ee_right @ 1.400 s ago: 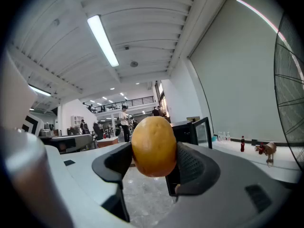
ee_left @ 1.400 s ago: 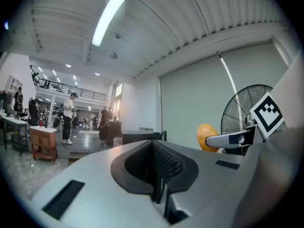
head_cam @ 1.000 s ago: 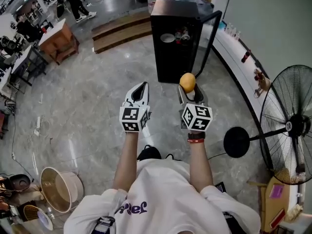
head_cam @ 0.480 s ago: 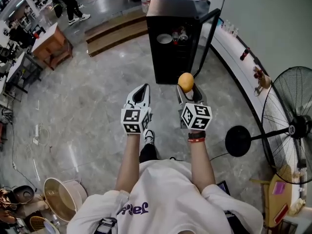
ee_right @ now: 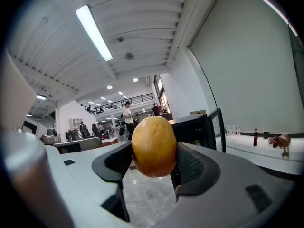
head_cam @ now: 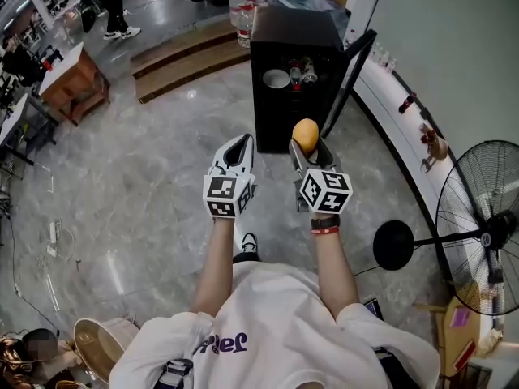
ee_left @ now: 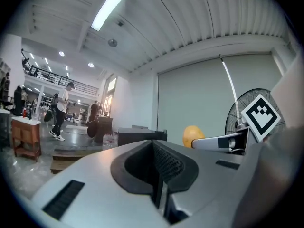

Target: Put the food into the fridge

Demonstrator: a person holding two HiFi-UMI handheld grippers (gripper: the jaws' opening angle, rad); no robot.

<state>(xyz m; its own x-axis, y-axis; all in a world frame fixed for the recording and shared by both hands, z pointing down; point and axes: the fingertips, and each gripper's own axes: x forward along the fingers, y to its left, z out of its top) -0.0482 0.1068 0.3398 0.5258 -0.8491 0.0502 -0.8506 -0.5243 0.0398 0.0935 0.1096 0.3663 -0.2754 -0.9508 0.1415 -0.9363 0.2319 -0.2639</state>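
The right tongs (head_cam: pixel 310 149) grip a yellow fruit (head_cam: pixel 305 134), perhaps, before the open fridge (head_cam: pixel 277 110); left tongs (head_cam: pixel 238 146) closed empty, fan (head_cam: pixel 485 235) nearby.

Head view steep down from overhead; gripper views near-level along jaws — all share fridge (head_cam: pixel 280 116), seemingly close ahead.

Yellow-orange, plain: food (head_cam: pixel 305 134) between the jaws of the right gripper (head_cam: pixel 307 146). Pale grey bodies, black jaw pads, black-and-white square-marked cubes: right gripper and left gripper (head_cam: pixel 237 144). Black: fridge (head_cam: pixel 284 79) ahead of the jaws. Grey, marbled: floor (head_cam: pixel 146 168). White, purple lettering: shirt (head_cam: pixel 276 322).
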